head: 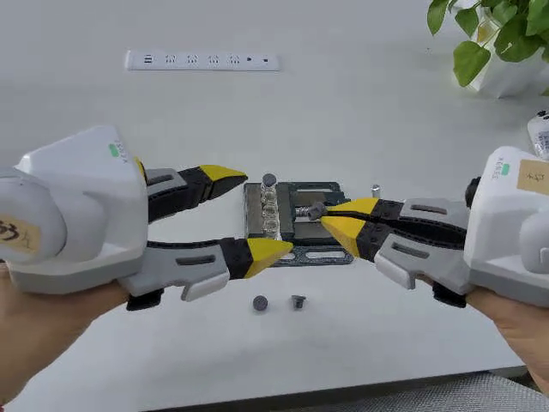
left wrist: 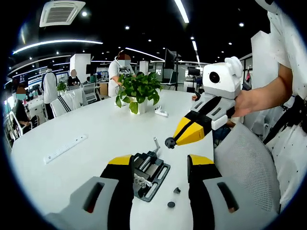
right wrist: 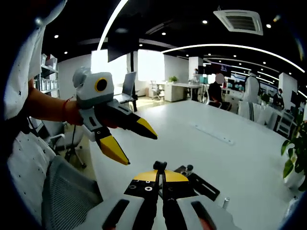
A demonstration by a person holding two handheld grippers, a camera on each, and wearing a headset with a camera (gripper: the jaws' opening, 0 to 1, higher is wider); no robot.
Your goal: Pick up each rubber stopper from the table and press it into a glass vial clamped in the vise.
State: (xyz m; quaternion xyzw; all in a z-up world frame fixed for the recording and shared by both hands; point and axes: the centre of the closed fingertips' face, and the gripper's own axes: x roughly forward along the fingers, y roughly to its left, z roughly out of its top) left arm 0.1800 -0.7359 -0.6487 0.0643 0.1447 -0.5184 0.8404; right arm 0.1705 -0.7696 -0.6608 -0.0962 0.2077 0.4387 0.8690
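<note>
One claw, the left claw (head: 244,213), is spread and empty, left of the vise (head: 254,210). Two loose stoppers (head: 260,303) lie on the table (head: 369,103) in front. Glass vials (head: 270,215) stand clamped in a row; the far one appears capped. The right claw (head: 327,215) pinches a rubber stopper (head: 316,210) right of the vials. Expect it light, soft, grippy; hold by the head. Glass is fragile: press straight down. Left claw tips crowd the approach; the plant (head: 493,39) stands well clear.

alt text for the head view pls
The right gripper holds a rubber stopper by the vise of glass vials, while the left gripper hangs open opposite. Two more stoppers lie on the white table nearer the person.
</note>
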